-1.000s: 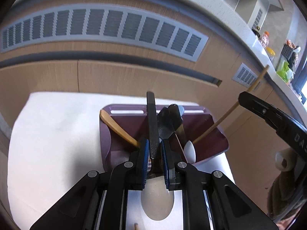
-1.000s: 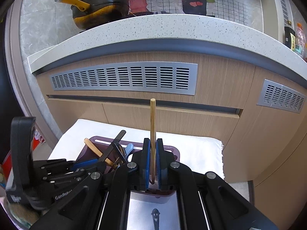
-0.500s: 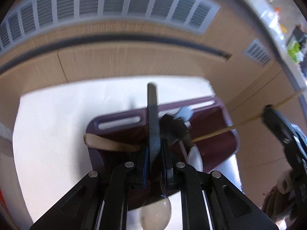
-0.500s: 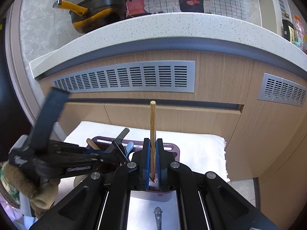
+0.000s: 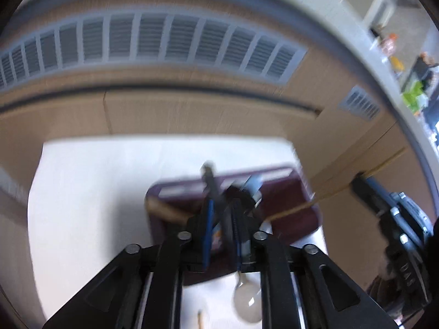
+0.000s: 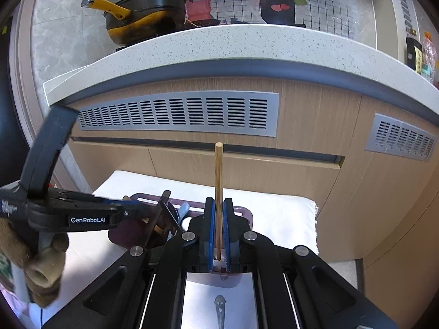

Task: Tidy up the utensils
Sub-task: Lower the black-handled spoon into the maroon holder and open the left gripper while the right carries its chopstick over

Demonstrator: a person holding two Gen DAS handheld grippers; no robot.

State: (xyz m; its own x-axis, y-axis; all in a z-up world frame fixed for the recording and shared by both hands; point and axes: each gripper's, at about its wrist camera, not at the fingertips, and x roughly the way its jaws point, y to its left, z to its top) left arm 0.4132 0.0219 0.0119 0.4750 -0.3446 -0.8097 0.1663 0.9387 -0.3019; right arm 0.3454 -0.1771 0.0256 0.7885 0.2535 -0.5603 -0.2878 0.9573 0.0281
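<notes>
A wooden chopstick [image 6: 218, 192] is clamped upright between the closed pads of the right gripper [image 6: 218, 230]. To its left, the left gripper [image 5: 222, 235] is seen with jaws opening, a blurred dark utensil handle [image 5: 210, 181] between them; contact cannot be judged. Beyond, the maroon utensil tray [image 5: 288, 192] rests on a white cloth [image 6: 279, 219] before the wooden cabinet [image 6: 315, 115].

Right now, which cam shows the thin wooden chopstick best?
Right wrist: the thin wooden chopstick stands sharp and upright, clamped in the right gripper. Left wrist shows it only as a blurred slanted streak at the right edge.
</notes>
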